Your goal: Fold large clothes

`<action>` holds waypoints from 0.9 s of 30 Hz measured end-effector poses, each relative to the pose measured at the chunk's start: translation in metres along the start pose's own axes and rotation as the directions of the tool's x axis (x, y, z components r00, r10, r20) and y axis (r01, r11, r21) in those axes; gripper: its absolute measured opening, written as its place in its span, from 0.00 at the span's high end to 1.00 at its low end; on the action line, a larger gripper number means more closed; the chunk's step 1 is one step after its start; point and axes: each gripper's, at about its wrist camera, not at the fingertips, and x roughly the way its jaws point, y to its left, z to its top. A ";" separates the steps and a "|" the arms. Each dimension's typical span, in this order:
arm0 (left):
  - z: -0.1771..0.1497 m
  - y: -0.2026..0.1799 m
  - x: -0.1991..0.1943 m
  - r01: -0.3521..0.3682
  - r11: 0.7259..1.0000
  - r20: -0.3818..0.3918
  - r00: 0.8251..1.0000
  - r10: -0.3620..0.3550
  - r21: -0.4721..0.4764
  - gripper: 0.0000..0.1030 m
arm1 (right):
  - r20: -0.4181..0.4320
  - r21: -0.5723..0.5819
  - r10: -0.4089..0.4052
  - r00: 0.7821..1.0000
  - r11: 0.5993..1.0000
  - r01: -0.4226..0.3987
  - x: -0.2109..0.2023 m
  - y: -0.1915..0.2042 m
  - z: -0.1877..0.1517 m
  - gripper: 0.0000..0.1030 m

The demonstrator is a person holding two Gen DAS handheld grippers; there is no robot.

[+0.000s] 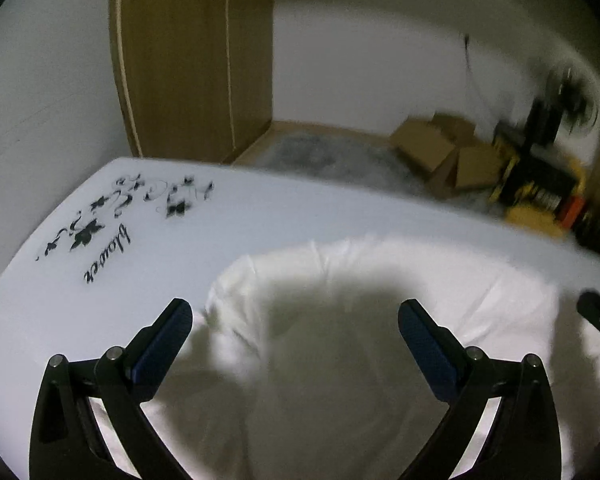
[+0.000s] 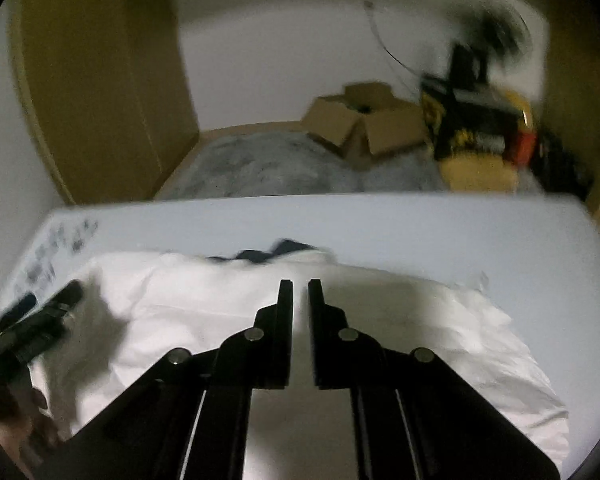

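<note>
The left claw [image 1: 295,314] stood wide above the white garment [image 1: 340,360] on the bench [image 1: 300,208]. The right claw [image 2: 300,285] was nearly closed, holding nothing, with the garment below it.

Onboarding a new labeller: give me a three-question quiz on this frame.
1. True or false: the left gripper holds the white garment.
2. What lies beyond the table on the floor? A) cardboard boxes B) a bicycle C) a ladder
3. Fill in: the table's black print sits at its far ____ corner in the left wrist view.

Key: 1 false, it is open with nothing between the fingers; 2 A, cardboard boxes; 3 left, black print.
</note>
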 end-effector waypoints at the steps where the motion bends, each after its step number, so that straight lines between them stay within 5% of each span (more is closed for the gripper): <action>1: -0.007 -0.001 0.006 -0.010 1.000 -0.029 1.000 0.010 0.001 0.00 | -0.018 -0.019 -0.002 1.000 1.000 0.002 0.009 0.010 -0.004 0.92; 5: -0.018 0.007 0.015 0.054 0.997 -0.043 0.997 -0.057 -0.057 0.00 | -0.166 -0.016 0.080 0.983 0.996 -0.084 0.060 0.020 -0.037 0.94; 9: -0.021 0.007 0.020 0.063 0.996 -0.027 0.998 -0.064 -0.056 0.00 | -0.143 0.018 0.139 0.980 0.990 -0.137 0.065 0.011 -0.047 0.95; 15: -0.022 0.010 0.028 0.061 0.997 -0.040 0.997 -0.062 -0.037 0.00 | -0.161 -0.077 0.069 0.985 0.994 -0.083 0.046 0.013 -0.042 0.95; 17: -0.022 0.011 0.028 0.065 0.997 -0.043 0.997 -0.067 -0.040 0.00 | -0.058 -0.101 0.055 0.997 0.993 -0.061 0.008 -0.012 -0.035 0.94; 19: -0.022 0.011 0.030 0.067 0.997 -0.049 0.996 -0.069 -0.040 0.00 | -0.018 -0.124 -0.065 0.998 0.990 0.062 -0.005 -0.038 -0.033 0.94; 22: -0.021 0.012 0.032 0.073 0.996 -0.054 0.996 -0.075 -0.044 0.00 | -0.081 -0.073 -0.150 0.985 0.987 0.144 0.007 -0.094 -0.044 0.94; 24: -0.021 0.012 0.033 0.077 0.996 -0.057 0.995 -0.080 -0.048 0.00 | -0.149 0.020 -0.092 0.985 0.995 0.096 0.026 -0.123 -0.058 0.94; 27: -0.021 0.012 0.035 0.080 0.995 -0.062 0.995 -0.083 -0.052 0.00 | -0.117 0.086 -0.031 0.993 0.995 0.042 0.032 -0.130 -0.068 0.94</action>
